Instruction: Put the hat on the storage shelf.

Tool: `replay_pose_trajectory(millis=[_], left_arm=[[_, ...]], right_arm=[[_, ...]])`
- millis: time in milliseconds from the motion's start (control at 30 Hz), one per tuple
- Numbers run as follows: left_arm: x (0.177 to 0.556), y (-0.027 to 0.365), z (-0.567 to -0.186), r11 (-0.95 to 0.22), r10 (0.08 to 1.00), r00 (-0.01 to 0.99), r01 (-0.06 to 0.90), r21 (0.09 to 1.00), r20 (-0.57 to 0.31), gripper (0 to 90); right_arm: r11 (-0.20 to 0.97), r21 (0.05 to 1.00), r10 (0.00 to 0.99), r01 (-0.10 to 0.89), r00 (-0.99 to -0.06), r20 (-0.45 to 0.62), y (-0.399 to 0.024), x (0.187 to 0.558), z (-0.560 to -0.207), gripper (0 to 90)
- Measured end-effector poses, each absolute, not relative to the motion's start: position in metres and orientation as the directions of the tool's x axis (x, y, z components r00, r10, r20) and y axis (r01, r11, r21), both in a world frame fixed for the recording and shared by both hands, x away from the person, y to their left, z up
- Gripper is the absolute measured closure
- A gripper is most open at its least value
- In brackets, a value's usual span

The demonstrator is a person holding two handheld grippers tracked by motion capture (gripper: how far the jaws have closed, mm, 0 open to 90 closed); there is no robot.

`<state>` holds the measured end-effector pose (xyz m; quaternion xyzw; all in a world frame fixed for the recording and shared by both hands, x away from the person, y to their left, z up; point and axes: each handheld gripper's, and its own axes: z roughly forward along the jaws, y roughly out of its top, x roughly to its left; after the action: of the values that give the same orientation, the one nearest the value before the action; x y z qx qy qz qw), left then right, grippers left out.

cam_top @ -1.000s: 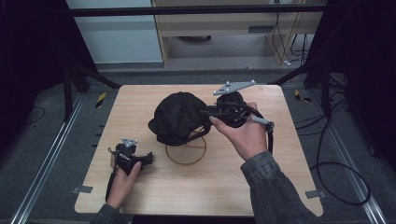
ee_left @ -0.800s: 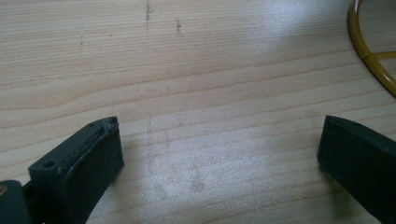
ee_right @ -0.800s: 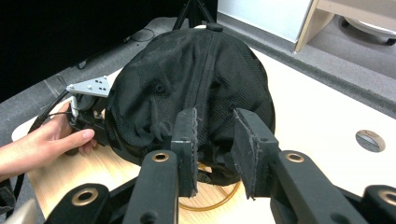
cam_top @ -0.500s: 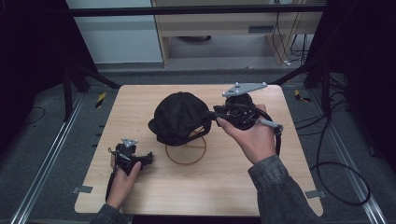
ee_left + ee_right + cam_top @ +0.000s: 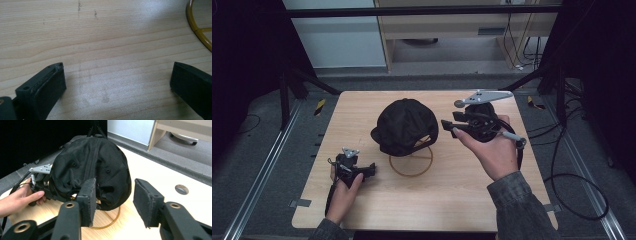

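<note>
Cap (image 5: 404, 125): sits on the wire stand (image 5: 411, 159) at the middle of the worktop (image 5: 452, 200).
Your left tool (image 5: 371, 170): low on the worktop, left of the stand, near your edge.
Your right tool (image 5: 447, 125): raised just right of the cap, apart from it.

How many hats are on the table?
1. The black cap sits on a yellow wire stand in the middle of the table, between the two grippers. It also shows ahead of the right gripper. Nothing seems hidden.

One black cap (image 5: 405, 125), one gold wire stand (image 5: 411, 161), two hand-held grippers, one wooden table (image 5: 437, 200).
</note>
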<state>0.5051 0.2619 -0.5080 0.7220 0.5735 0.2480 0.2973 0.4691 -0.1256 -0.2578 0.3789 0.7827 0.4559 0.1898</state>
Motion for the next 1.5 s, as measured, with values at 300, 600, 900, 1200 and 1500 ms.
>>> replay_pose_trajectory(millis=[300,600,900,1200,1500], left_arm=[[0.505,0.262,-0.508,-0.165,0.976,0.219,0.681,0.713,0.017,0.0],[0.505,0.262,-0.508,-0.165,0.976,0.219,0.681,0.714,0.017,0.0],[0.505,0.261,-0.508,-0.166,0.975,0.220,0.681,0.713,0.017,0.0],[0.505,0.261,-0.508,-0.165,0.975,0.220,0.680,0.714,0.016,0.0],[0.505,0.261,-0.508,-0.165,0.975,0.220,0.680,0.714,0.016,0.0]], right_arm=[[0.281,0.861,0.784,0.423,-0.619,0.048,-0.137,0.464,-0.259,44.7],[0.258,0.871,0.806,0.419,-0.590,0.045,-0.150,0.459,-0.258,33.3],[0.240,0.877,0.831,0.417,-0.555,0.036,-0.165,0.453,-0.258,22.1],[0.235,0.881,0.852,0.410,-0.523,0.016,-0.178,0.446,-0.264,9.3],[0.235,0.891,0.869,0.389,-0.495,-0.013,-0.192,0.441,-0.276,4.0]])
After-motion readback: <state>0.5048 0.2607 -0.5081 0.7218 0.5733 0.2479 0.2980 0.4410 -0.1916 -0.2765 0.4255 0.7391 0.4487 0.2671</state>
